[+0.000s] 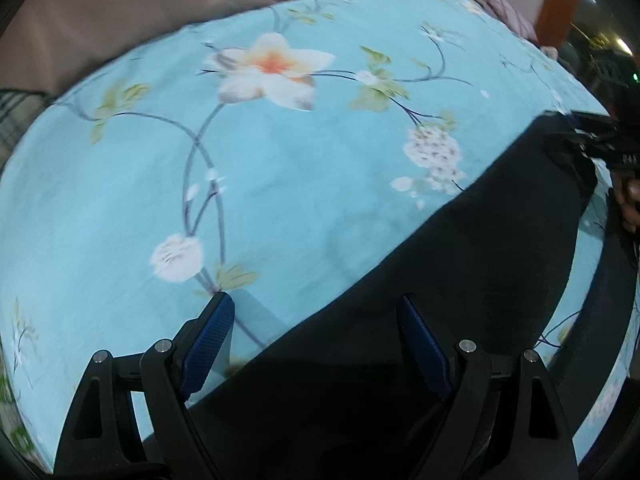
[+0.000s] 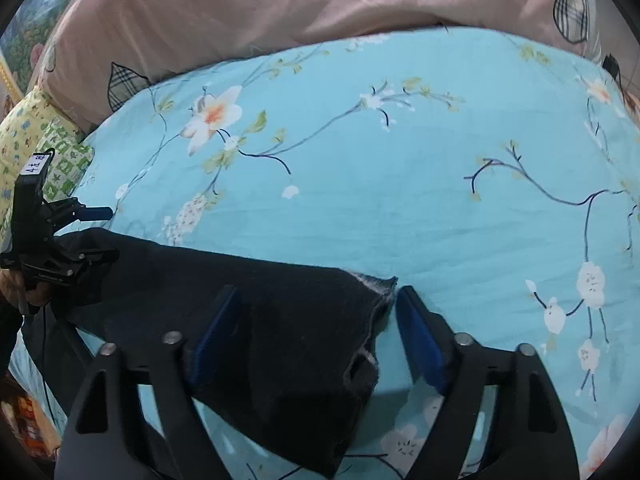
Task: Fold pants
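Black pants (image 2: 280,320) lie as a long band on a light blue flowered bed sheet (image 2: 400,184). In the right wrist view their frayed hem end (image 2: 376,284) sits between the wide-apart blue pads of my right gripper (image 2: 316,304), and no pad visibly presses on the cloth. At the far left of that view my left gripper (image 2: 106,236) hovers over the other end, held by a hand (image 2: 24,292). In the left wrist view my left gripper (image 1: 316,324) stands open, its right finger over the pants (image 1: 460,280) and its left finger over the sheet. The right gripper (image 1: 576,136) shows at the band's far end.
A pink quilt with checked leaf shapes (image 2: 280,8) is bunched along the far side of the bed. A yellow and green patterned cloth (image 2: 32,140) lies at the left. Bare sheet (image 1: 280,200) stretches beyond the pants.
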`<state>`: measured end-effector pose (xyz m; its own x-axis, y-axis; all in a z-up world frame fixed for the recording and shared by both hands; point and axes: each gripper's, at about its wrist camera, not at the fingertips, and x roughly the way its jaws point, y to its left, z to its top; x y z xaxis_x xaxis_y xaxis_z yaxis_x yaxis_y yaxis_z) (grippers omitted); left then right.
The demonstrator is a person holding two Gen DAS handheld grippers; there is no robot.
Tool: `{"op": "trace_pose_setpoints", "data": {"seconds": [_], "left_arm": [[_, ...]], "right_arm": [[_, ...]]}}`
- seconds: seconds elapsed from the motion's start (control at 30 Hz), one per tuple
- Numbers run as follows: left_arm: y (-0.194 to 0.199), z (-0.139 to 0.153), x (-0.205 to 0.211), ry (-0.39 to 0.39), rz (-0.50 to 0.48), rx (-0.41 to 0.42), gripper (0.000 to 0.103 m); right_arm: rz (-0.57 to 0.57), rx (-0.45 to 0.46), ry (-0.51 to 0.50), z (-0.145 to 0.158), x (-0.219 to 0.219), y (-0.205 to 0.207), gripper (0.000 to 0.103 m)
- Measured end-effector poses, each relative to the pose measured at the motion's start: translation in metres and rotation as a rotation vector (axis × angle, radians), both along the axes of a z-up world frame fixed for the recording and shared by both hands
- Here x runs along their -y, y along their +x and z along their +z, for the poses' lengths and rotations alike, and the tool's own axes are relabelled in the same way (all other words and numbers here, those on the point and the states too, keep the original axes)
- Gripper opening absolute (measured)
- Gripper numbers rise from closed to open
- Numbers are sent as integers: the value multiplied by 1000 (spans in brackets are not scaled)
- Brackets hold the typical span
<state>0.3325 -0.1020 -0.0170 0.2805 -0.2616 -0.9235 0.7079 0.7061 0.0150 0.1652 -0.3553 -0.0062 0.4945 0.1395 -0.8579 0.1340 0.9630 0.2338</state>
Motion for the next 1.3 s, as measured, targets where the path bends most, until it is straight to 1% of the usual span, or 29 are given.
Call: {"op": "trace_pose_setpoints", "data": {"seconds": [0.03,0.07,0.1,0.13,0.17,0.2,0.23,0.27,0.3,0.33,0.43,0.53,0.67,0.73,0.8,0.9,1.03,1.1,1.2,1.3], "left_arm": [[1,-2,3,3,-13,-14,85],[2,-4,6,6,-27,-31,84],[3,-5,7,8,-31,-39,82],[3,-6,9,5,-38,-53,79],[2,-5,10,-4,-46,-60,68],[0,-3,10,-17,-58,-71,49],[-4,-1,10,-31,-71,-81,36],[-9,3,11,-43,-80,-95,9],[-14,7,10,-48,-77,-94,7],[-21,13,8,-54,-69,-69,7],[-43,32,1,-94,-59,-41,6],[-70,49,-3,-125,-48,-16,6],[-93,70,-4,-175,-37,8,5],[-112,79,-5,-208,-38,11,5],[-128,89,-4,-215,-38,13,5],[-144,78,-1,-213,-26,-3,5],[-159,61,-6,-228,10,-52,5],[-166,56,-6,-236,15,-57,5],[-184,55,-9,-249,16,-54,5],[-196,50,-11,-259,22,-65,5]], "right_arm": [[-1,0,3,-1,1,1,75],[0,0,1,0,1,2,66],[1,-1,-5,0,2,3,54],[0,-3,-10,1,3,4,47],[-1,-4,-11,2,4,5,31],[1,-6,-4,2,5,6,15],[2,-4,8,2,6,6,14],[1,6,31,5,8,4,14],[2,16,34,8,8,2,13],[5,26,37,11,8,0,12],[32,72,34,26,9,-7,12],[63,114,14,40,8,-12,11],[107,181,-54,63,7,-19,11],[133,243,-91,81,11,-24,11],[162,302,-119,92,12,-30,11],[221,354,-134,95,11,-46,11],[307,371,-180,82,0,-78,10],[347,381,-218,76,-8,-99,11],[390,376,-218,69,-11,-124,11],[425,346,-202,58,-12,-150,10]]}}
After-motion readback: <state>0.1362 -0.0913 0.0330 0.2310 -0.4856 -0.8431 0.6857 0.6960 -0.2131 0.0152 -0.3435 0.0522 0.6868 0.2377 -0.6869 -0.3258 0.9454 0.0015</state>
